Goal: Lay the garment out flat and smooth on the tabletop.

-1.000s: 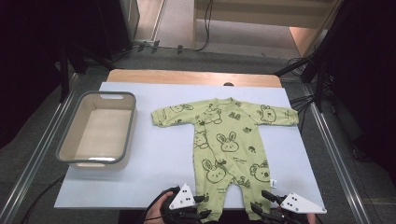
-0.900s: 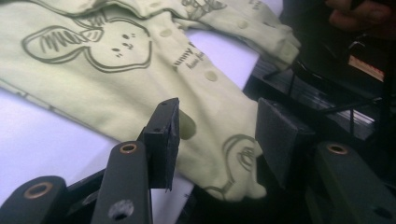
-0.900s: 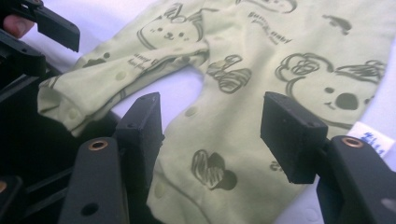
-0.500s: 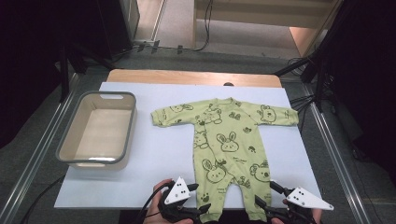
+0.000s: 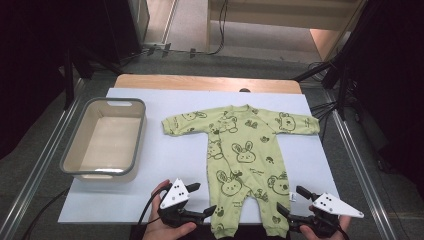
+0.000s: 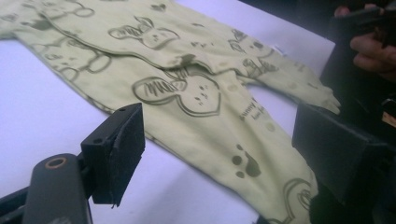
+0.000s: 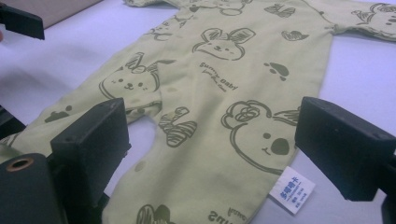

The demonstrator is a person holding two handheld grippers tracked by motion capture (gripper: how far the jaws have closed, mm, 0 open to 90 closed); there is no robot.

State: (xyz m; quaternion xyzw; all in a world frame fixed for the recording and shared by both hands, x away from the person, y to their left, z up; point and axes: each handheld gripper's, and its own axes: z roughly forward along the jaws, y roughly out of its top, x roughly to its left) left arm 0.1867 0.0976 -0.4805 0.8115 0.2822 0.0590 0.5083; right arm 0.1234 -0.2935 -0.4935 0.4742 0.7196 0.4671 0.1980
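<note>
Grippers apart, I hold my left gripper point(image 5: 204, 198) and right gripper point(image 5: 288, 200) at the near edge of the table point(image 5: 150, 170), beside the two leg cuffs of a green baby romper point(image 5: 245, 155). Both sets of jaws have just been opening and stand wide with nothing between them. The romper lies flat, face up, right of centre, sleeves spread toward the far side. I judge it light, soft and floppy, best pinched at a cuff or hem through both layers. A white care label point(image 7: 292, 189) sticks out by my right jaw. Left, well apart, sits a grey tub point(image 5: 105, 140); nothing blocks the cloth.
</note>
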